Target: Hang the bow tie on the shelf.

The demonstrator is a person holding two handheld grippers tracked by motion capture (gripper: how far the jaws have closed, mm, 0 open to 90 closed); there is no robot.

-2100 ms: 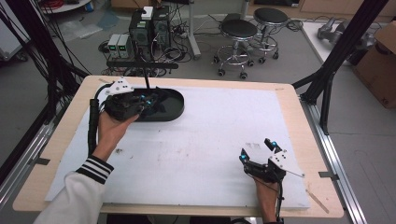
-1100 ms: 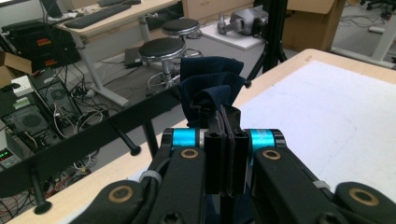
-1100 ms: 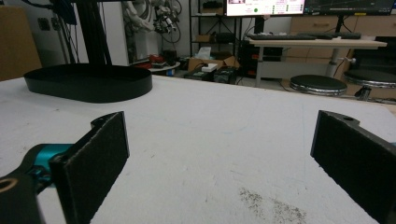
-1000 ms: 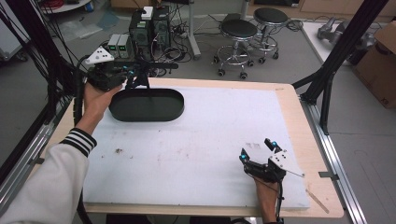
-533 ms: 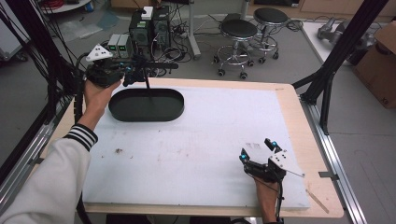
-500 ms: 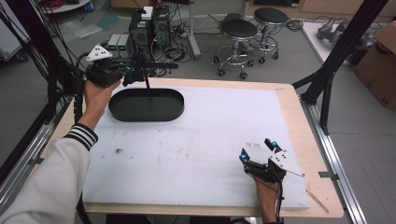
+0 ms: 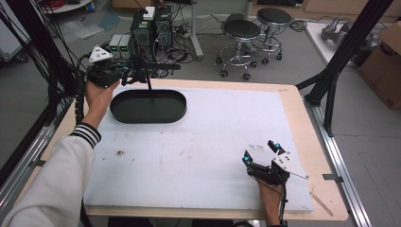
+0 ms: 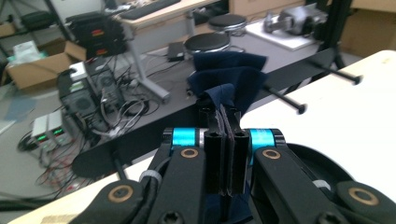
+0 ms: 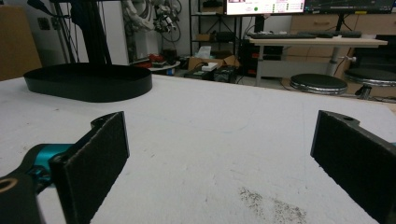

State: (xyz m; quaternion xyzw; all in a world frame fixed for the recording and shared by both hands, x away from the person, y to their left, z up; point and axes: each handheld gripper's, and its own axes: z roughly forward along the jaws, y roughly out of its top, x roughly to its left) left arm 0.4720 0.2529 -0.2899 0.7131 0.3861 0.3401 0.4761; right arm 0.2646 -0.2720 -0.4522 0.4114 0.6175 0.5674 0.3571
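Note:
My left gripper [image 7: 128, 74] is held up behind the table's back left corner, shut on a dark blue cloth [image 8: 229, 80]. In the left gripper view the jaws [image 8: 225, 117] pinch the cloth's edge, and its folds hang at a black horizontal bar [image 8: 299, 70] with pegs. That bar [image 7: 160, 66] stands on a thin post above a black oval tray [image 7: 124, 113]. My right gripper [image 7: 261, 152] rests on the white mat [image 7: 208, 137] near the front right, open, with nothing between its pads [image 9: 100, 154]. The right gripper view has the tray [image 9: 88, 86] far off to the left.
Beyond the table's back edge are computer boxes with cables [image 7: 151, 28] and two stools [image 7: 242, 30]. Black frame posts [image 7: 340, 66] rise at the right side. A small dark smudge [image 7: 119, 152] marks the mat. A cardboard box [image 7: 387, 61] sits at the far right.
My left gripper has lifted out of the tray and moved back and up to the black bar with the cloth. The right gripper has stayed still.

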